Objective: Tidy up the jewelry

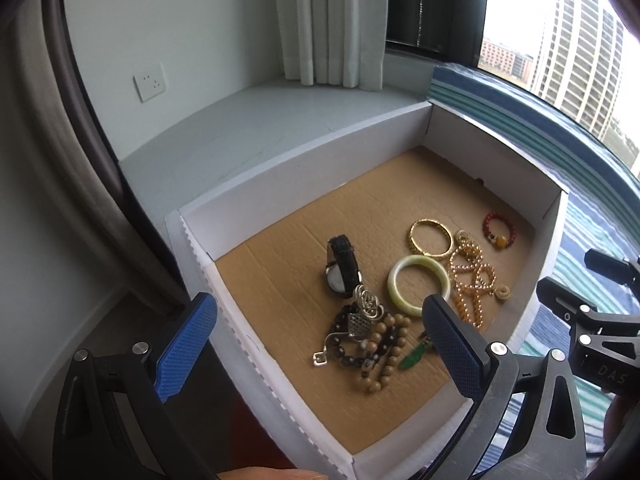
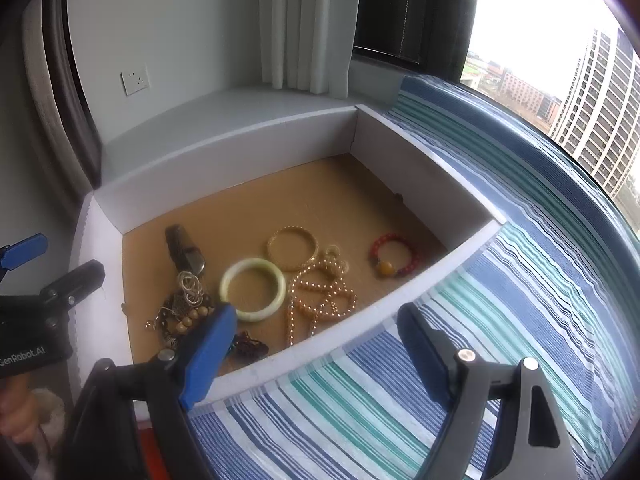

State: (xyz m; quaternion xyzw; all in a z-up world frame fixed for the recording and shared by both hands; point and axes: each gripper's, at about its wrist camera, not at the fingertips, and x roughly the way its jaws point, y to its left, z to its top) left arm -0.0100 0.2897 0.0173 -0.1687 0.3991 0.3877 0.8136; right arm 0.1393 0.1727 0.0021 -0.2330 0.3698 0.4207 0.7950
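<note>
Box (image 2: 432,184) with one watch (image 1: 340,268), one jade bangle (image 2: 253,290), one gold bangle (image 2: 293,248); both grippers' fingers (image 1: 186,346) spread, empty

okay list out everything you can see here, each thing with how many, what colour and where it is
box: one, white walls, brown cardboard floor, on the ledge by the window
watch: one, black strap, left part of the box
green bangle: one, pale green, middle of the box
gold bangle: one, gold, just behind the green bangle
pearl necklace: one, gold-peach beads, right of the green bangle
red bead bracelet: one, red with an amber bead, right side of the box, apart from the rest
wooden bead bracelets: tangled pile, tan and dark brown, count unclear, front left
silver chain: one, silver, on the pile
green pendant: one, green, beside the pile
striped cloth: one, blue, teal, white, beside the box
left gripper: one, blue pads, open, over the pile
right gripper: one, blue pads, open, over the box's near wall
</note>
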